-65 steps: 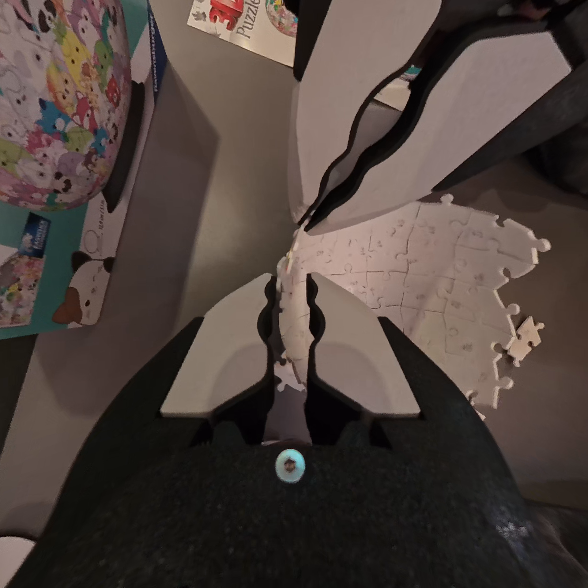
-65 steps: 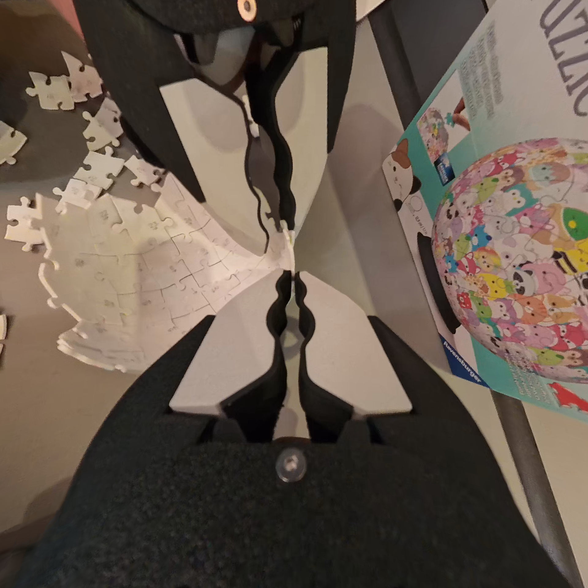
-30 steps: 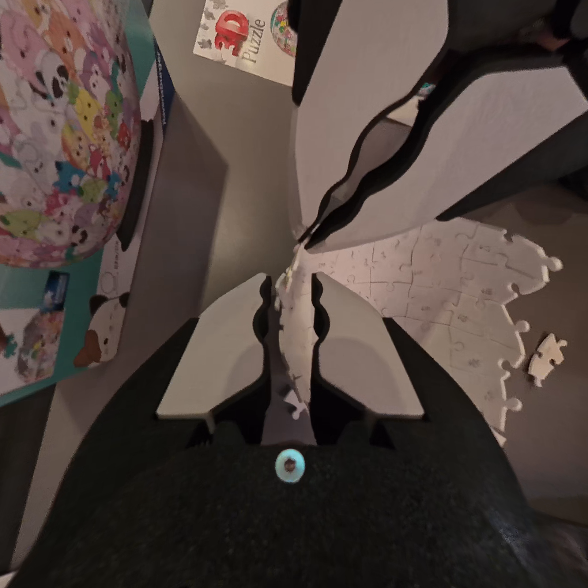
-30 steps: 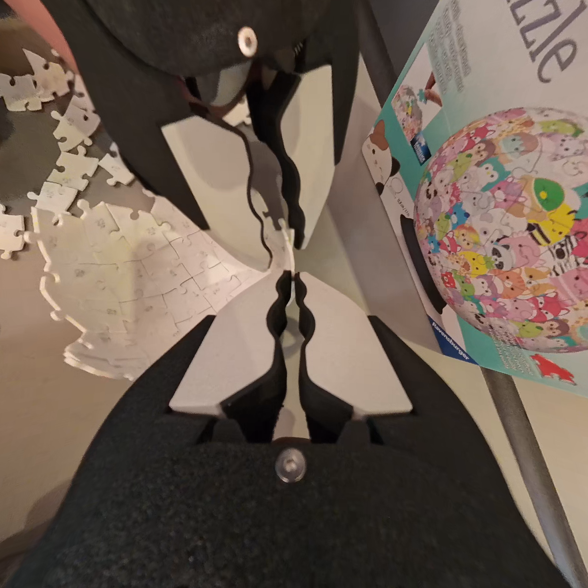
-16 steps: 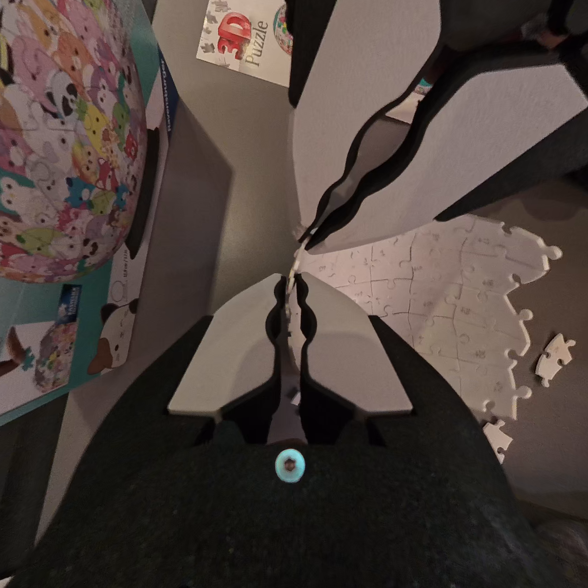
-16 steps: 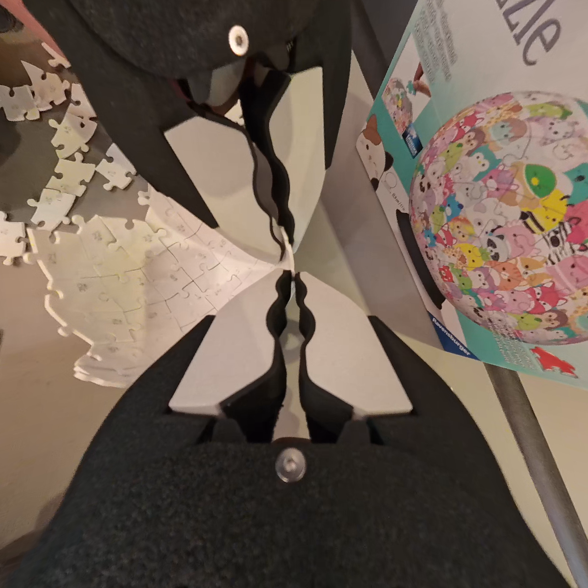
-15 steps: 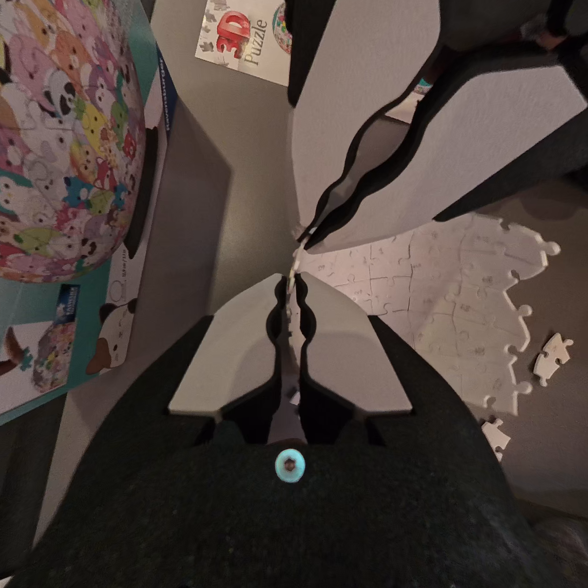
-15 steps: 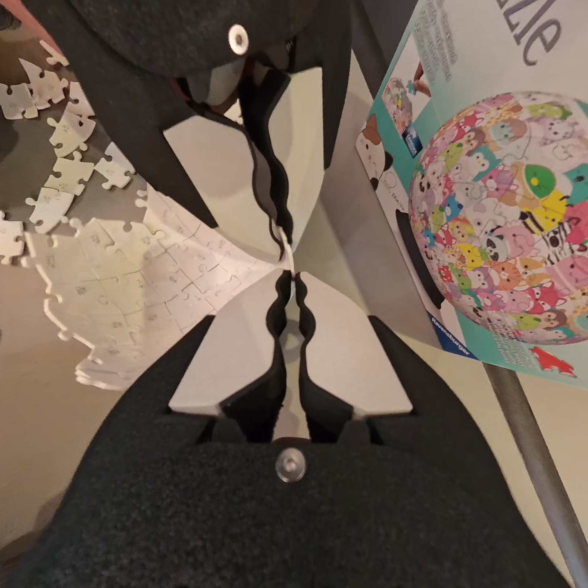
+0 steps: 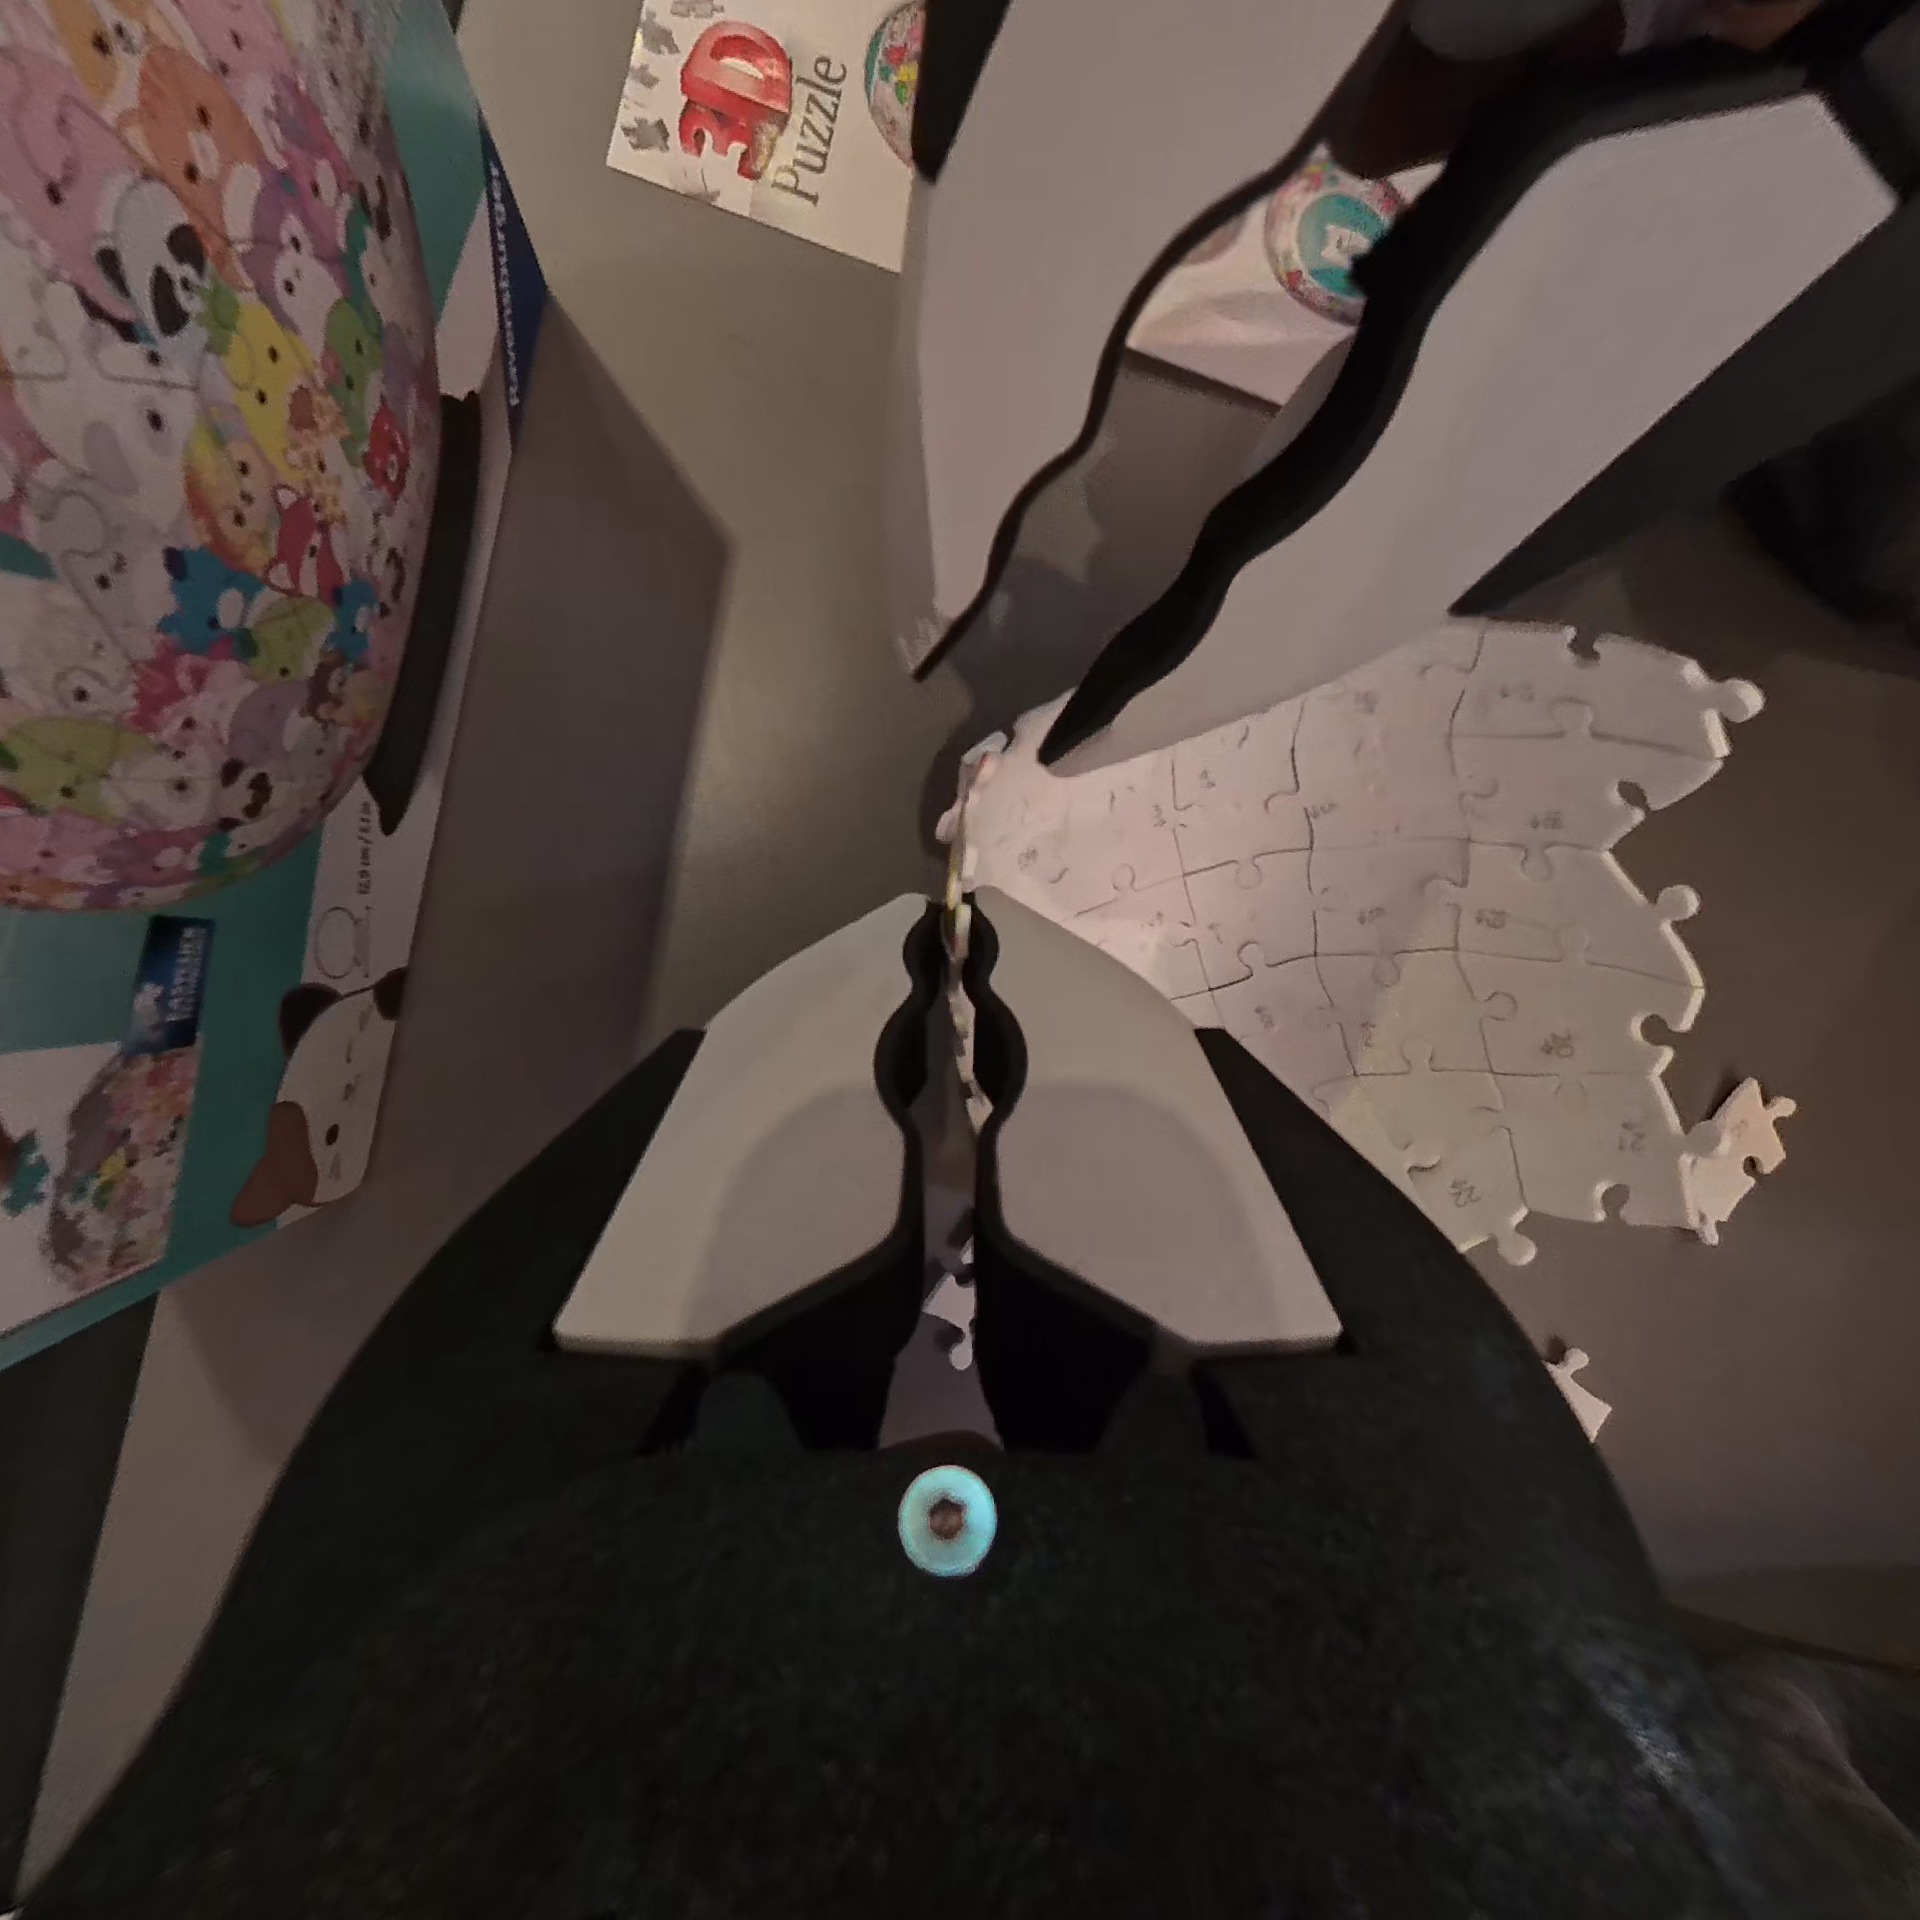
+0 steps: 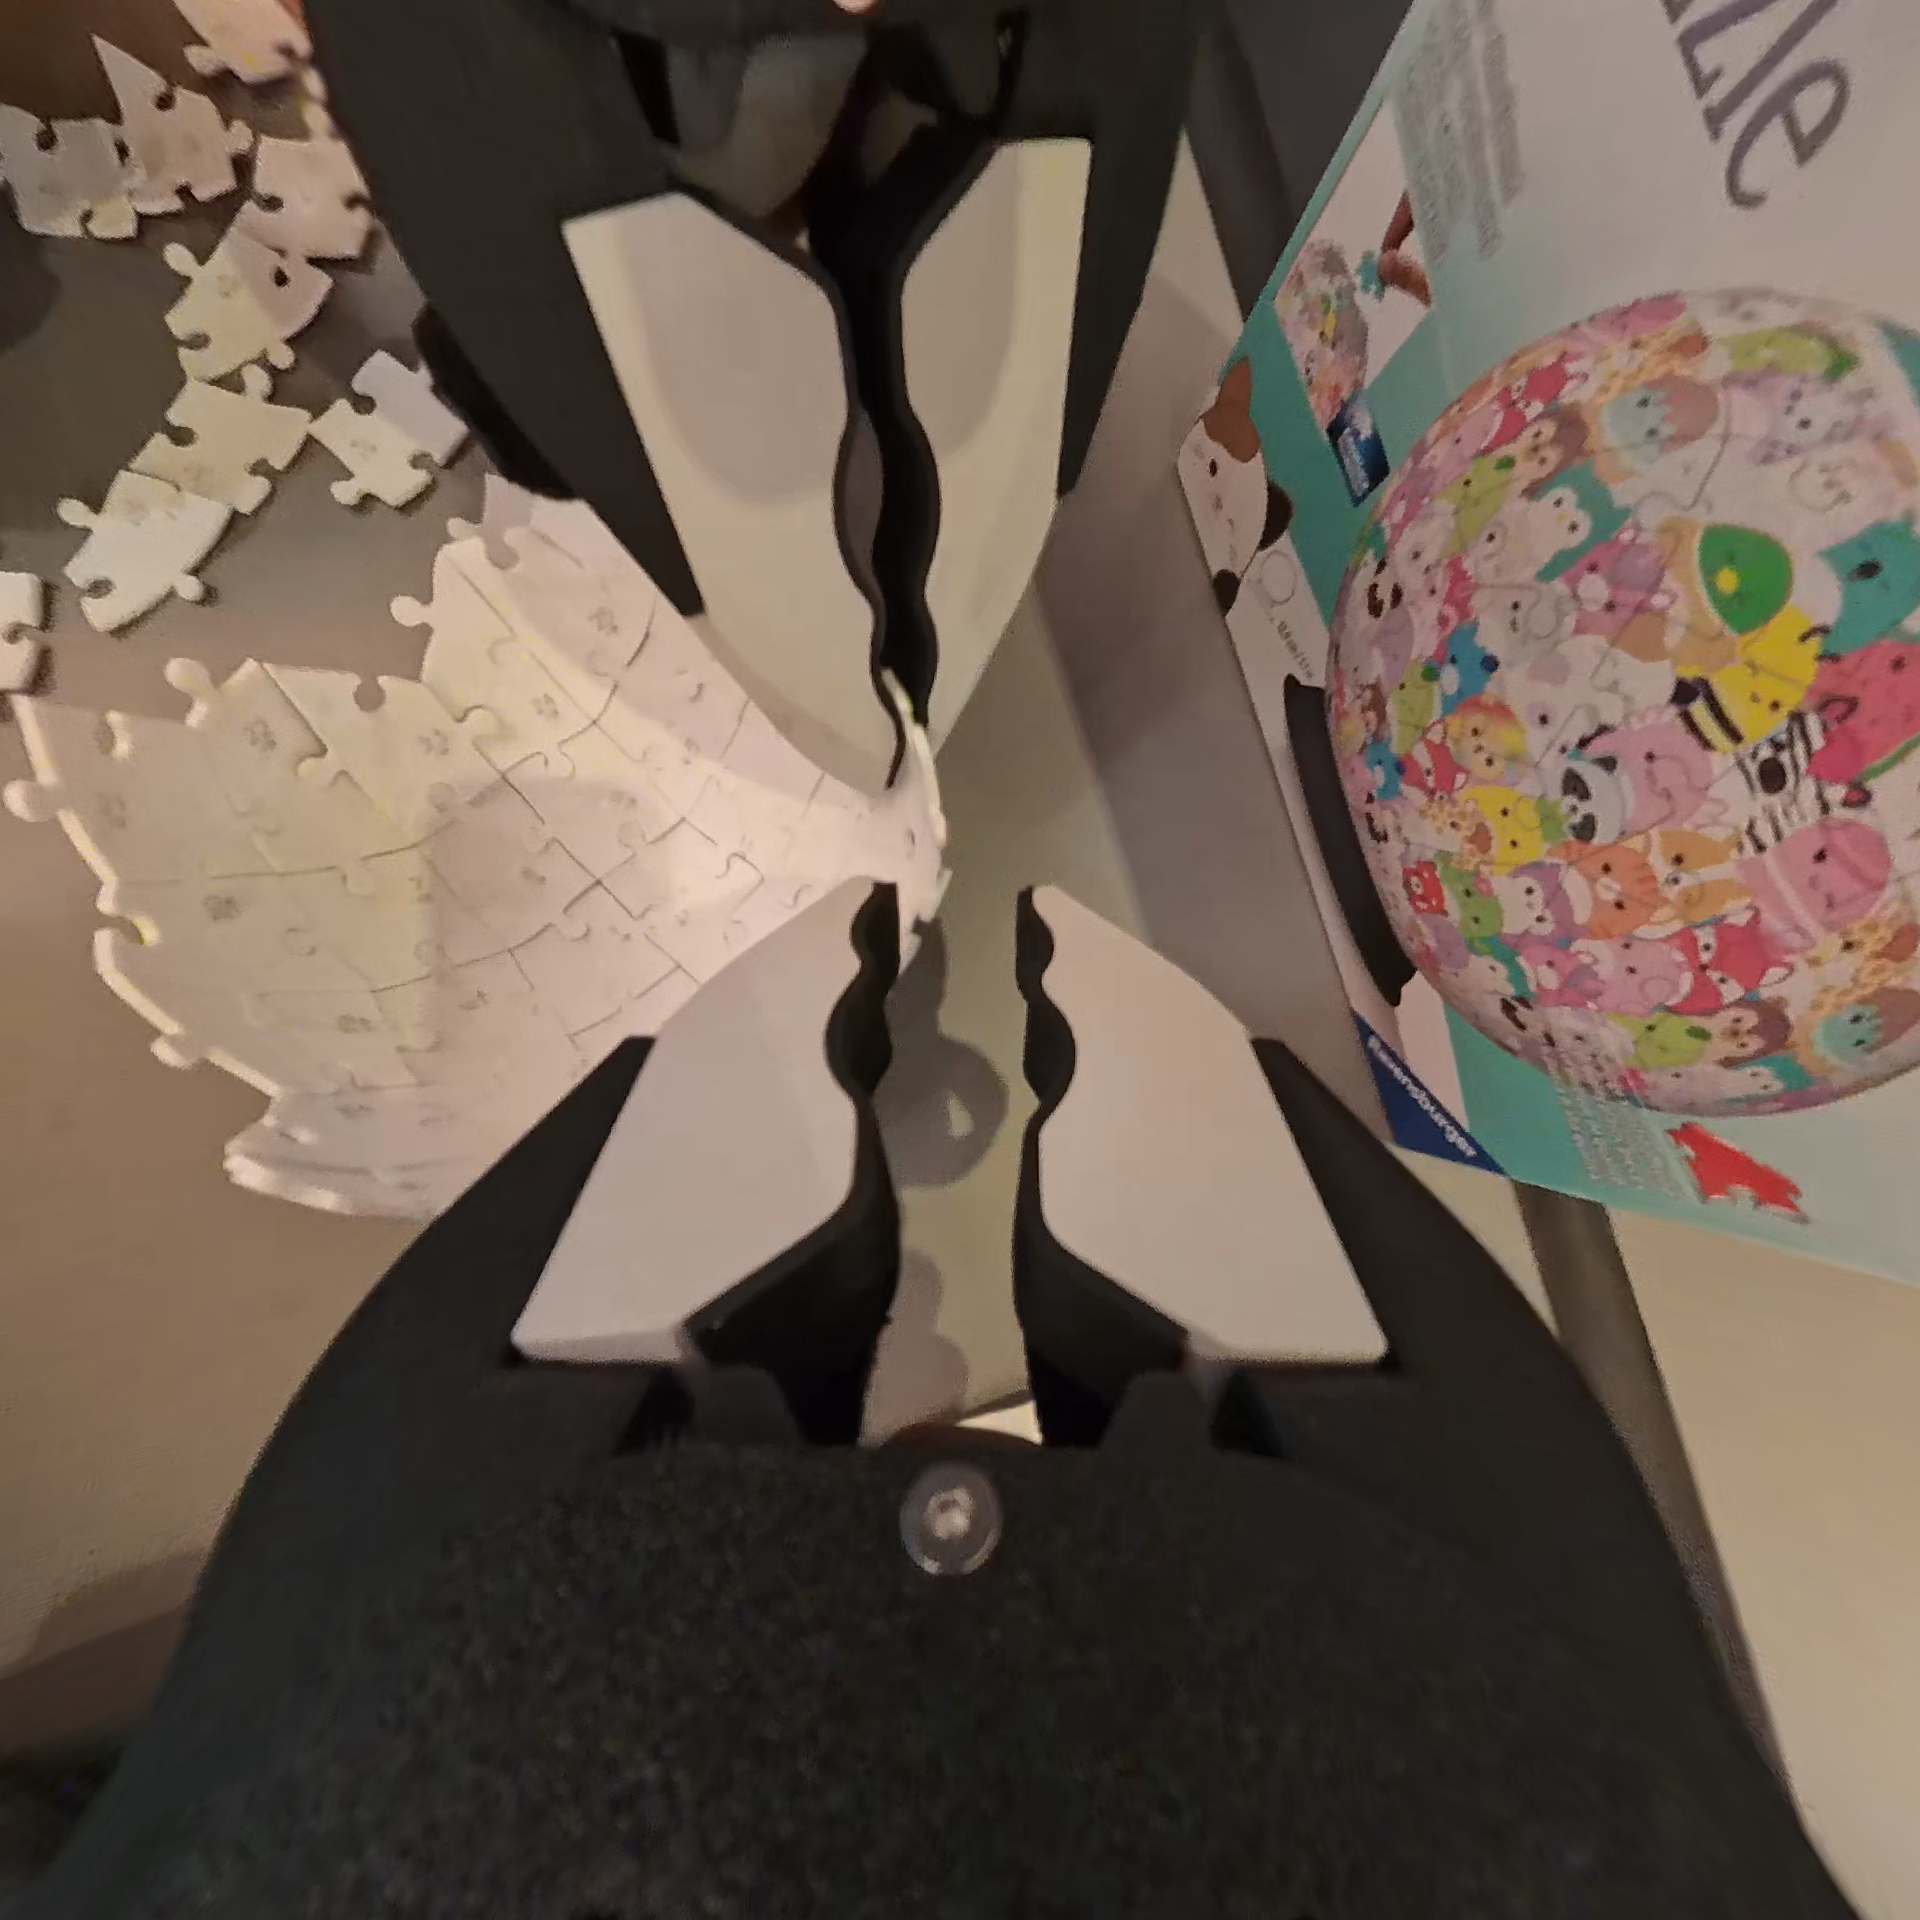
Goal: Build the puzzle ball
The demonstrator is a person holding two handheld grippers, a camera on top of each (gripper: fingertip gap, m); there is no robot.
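Note:
The partly built puzzle ball is a curved white shell of joined pieces [image 9: 1403,935], blank side toward me, also in the right wrist view [image 10: 416,883]. My left gripper [image 9: 951,914] is shut on the shell's near edge and holds it up. It shows from the front in the right wrist view [image 10: 904,727]. My right gripper [image 10: 956,904] is open, and its left finger is right beside the same edge of the shell. In the left wrist view the right gripper [image 9: 982,707] hangs just above the held edge with its jaws apart.
The puzzle box with the colourful ball picture [image 9: 156,520] stands close beside both grippers [image 10: 1610,779]. A printed leaflet [image 9: 758,135] lies behind. Several loose white pieces [image 10: 208,416] lie past the shell, and two more [image 9: 1735,1143] by its far rim. My two grippers' fingertips are within a few centimetres of each other.
My left gripper closed on the shell's edge. My right gripper, shut at that edge before, has opened and let go. The shell has tilted slightly.

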